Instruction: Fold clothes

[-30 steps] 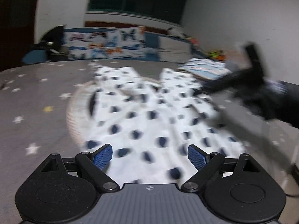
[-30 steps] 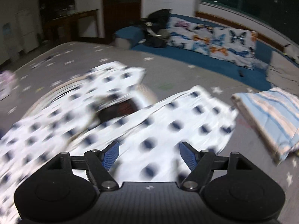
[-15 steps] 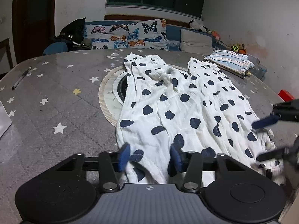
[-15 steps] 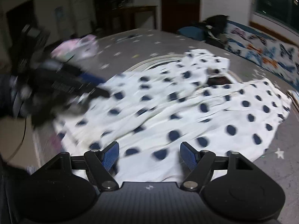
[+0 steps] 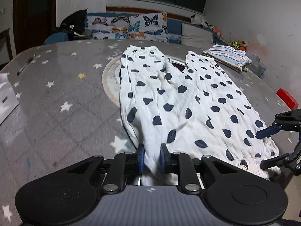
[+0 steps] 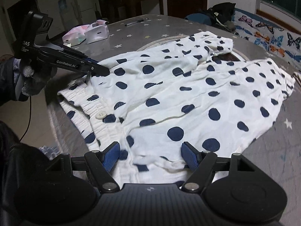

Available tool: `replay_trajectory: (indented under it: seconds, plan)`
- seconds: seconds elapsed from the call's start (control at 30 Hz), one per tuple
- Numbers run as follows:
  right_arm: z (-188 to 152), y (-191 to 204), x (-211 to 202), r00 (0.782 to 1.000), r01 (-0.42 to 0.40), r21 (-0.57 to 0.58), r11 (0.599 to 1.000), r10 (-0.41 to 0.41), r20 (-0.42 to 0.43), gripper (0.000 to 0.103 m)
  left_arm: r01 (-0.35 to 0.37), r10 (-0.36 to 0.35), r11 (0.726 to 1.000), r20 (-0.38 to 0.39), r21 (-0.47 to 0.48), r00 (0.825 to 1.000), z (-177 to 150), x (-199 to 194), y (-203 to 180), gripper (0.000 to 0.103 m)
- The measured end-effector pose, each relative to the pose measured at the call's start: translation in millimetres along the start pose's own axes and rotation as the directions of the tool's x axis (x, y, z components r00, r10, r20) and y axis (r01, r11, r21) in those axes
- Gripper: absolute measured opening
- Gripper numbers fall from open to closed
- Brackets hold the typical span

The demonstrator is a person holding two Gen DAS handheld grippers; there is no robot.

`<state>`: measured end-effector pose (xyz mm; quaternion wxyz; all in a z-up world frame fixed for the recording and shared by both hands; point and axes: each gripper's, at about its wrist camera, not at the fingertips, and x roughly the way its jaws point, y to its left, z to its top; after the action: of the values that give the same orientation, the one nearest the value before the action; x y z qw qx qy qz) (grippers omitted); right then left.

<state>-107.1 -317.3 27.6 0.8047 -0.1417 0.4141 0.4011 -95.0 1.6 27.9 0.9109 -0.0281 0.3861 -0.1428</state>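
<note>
Lying beside polka-dot trousers [image 5: 180, 101]: striped folded cloth [image 5: 225, 56], pen [image 5: 25, 66].

Each gripper is a matte black frame with a ribbed grey housing, two round black discs at its sides, silver screw heads at the linkage pivots and a small cross mark at the housing's centre; the left gripper [image 5: 152, 158] and the right gripper [image 6: 151, 153] both carry ribbed blue pads [image 6: 111, 154]. Seen from the right wrist, the left one bears white lettering, "DAS" and "GenRobot.AI". The hand [image 6: 31, 78] on it wears a grey knit glove below a dark sleeve [image 6: 6, 81], and a thin dark cable [image 6: 28, 116] hangs beneath.
</note>
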Motion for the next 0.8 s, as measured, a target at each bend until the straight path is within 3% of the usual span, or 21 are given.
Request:
replay_trajectory:
  seconds: [0.23,0.47,0.8]
  plan:
    - [10.6,-14.5,-20.9,0.998,-0.037,0.066,0.997,0.034,0.048,0.074,-0.023,0.019,0.998,0.061,0.061,0.998,29.2,-7.7,0.6,0.042]
    - [34.6,-55.3,-14.9,0.988,0.095,0.137,0.986,-0.11,0.112,0.074,-0.034,0.023,0.995,0.112,0.092,0.993,68.8,23.0,-2.8,0.045]
    - [49.3,-105.3,23.6,0.97,0.178,0.217,0.96,-0.208,0.124,0.074,-0.018,0.011,0.996,0.078,0.093,0.997,117.8,101.2,-1.6,0.045]
